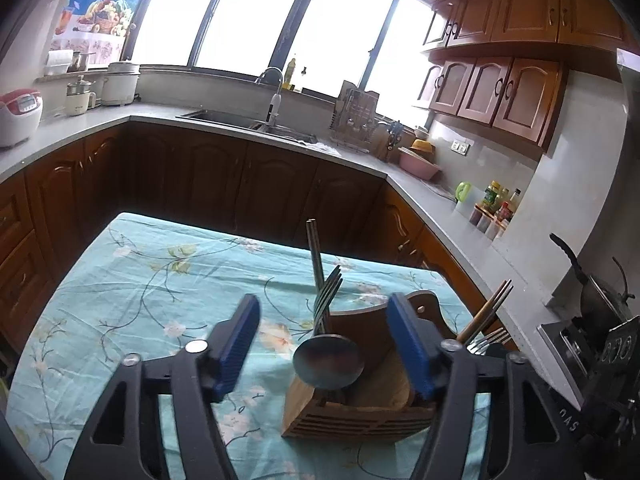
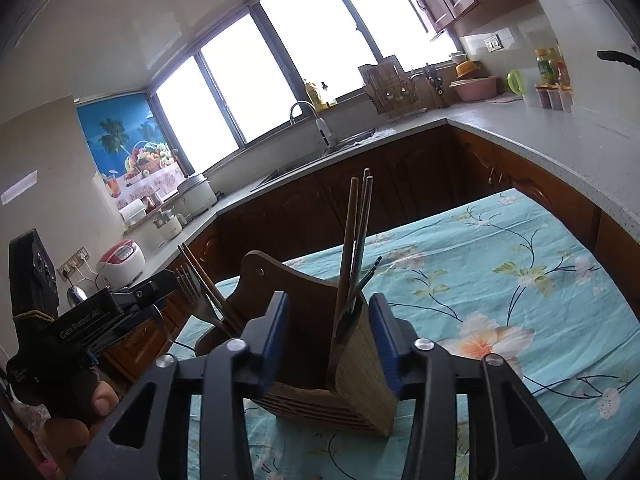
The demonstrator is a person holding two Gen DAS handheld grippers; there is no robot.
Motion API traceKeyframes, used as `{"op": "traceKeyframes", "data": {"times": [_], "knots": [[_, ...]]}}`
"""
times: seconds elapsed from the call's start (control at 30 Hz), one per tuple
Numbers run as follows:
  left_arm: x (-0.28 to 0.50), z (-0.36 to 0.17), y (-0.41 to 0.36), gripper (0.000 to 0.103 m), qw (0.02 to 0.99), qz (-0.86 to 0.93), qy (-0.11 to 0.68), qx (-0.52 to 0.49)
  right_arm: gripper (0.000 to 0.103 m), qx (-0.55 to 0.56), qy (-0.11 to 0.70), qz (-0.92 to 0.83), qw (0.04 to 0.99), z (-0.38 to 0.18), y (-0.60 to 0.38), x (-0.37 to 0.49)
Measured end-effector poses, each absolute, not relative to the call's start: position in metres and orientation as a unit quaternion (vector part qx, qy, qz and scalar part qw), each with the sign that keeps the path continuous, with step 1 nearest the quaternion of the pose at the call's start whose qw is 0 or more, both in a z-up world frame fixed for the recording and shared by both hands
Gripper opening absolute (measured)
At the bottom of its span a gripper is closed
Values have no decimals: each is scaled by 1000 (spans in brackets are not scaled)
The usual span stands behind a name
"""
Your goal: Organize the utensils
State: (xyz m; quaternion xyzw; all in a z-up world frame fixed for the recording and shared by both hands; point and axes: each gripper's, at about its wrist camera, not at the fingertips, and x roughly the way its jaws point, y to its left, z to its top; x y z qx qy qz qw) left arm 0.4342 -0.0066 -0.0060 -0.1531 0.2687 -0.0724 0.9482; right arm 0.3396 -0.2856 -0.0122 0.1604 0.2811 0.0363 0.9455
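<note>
Left gripper (image 1: 324, 354): jaws apart, blue pads clear of everything, nothing held; a spoon (image 1: 329, 362) stands bowl-up between the pads without touching either. Right gripper (image 2: 329, 334): jaws part-open, straddling the near corner of the wooden utensil holder (image 2: 352, 380); whether the pads touch the wood cannot be told, and nothing is gripped. The holder sits on the table under a turquoise floral tablecloth (image 2: 520, 280), near the edge closest to both cameras. In the left wrist view the holder's (image 1: 360, 408) compartments hold the spoon, a fork (image 1: 326, 300) with tines up and a steel chopstick (image 1: 316, 256) leaning behind it; further right, more chopsticks (image 1: 486, 312) and a second fork (image 1: 490, 338) stick up behind the right pad. In the right wrist view a bundle of chopsticks (image 2: 356, 240) rises from the front compartment, directly ahead of the jaws. The left gripper's body (image 2: 80, 328) shows at lower left, a hand (image 2: 100, 400) wrapped round its handle. Beyond the table: dark wood base cabinets (image 1: 200, 176), grey counter, sink with tap (image 1: 274, 92), dish rack (image 1: 354, 116), rice cooker (image 1: 18, 114), pink basin (image 1: 418, 164), sauce bottles (image 1: 494, 200), bright windows.
</note>
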Motion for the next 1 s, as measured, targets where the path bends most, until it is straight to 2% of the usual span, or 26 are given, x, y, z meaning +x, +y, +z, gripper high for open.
{"op": "traceKeyframes", "data": {"times": [0.1, 0.17, 0.37, 0.43, 0.63, 1.0], "knots": [[422, -6, -1, 80, 948, -65, 268, -159, 55, 169, 274, 35, 946, -8, -290, 334], [414, -7, 2, 82, 947, -65, 270, -165, 69, 171, 267, 30, 948, -7, -292, 329], [381, -7, 15, 92, 941, -57, 281, -182, 88, 173, 266, 29, 948, -4, -291, 310], [368, -6, 20, 93, 938, -55, 282, -192, 92, 173, 266, 29, 948, -4, -289, 302], [327, -5, 33, 98, 931, -51, 289, -215, 94, 183, 268, 37, 945, -1, -283, 277], [252, -4, 37, 98, 926, -43, 314, -205, 96, 189, 266, 51, 944, -1, -269, 223]]}}
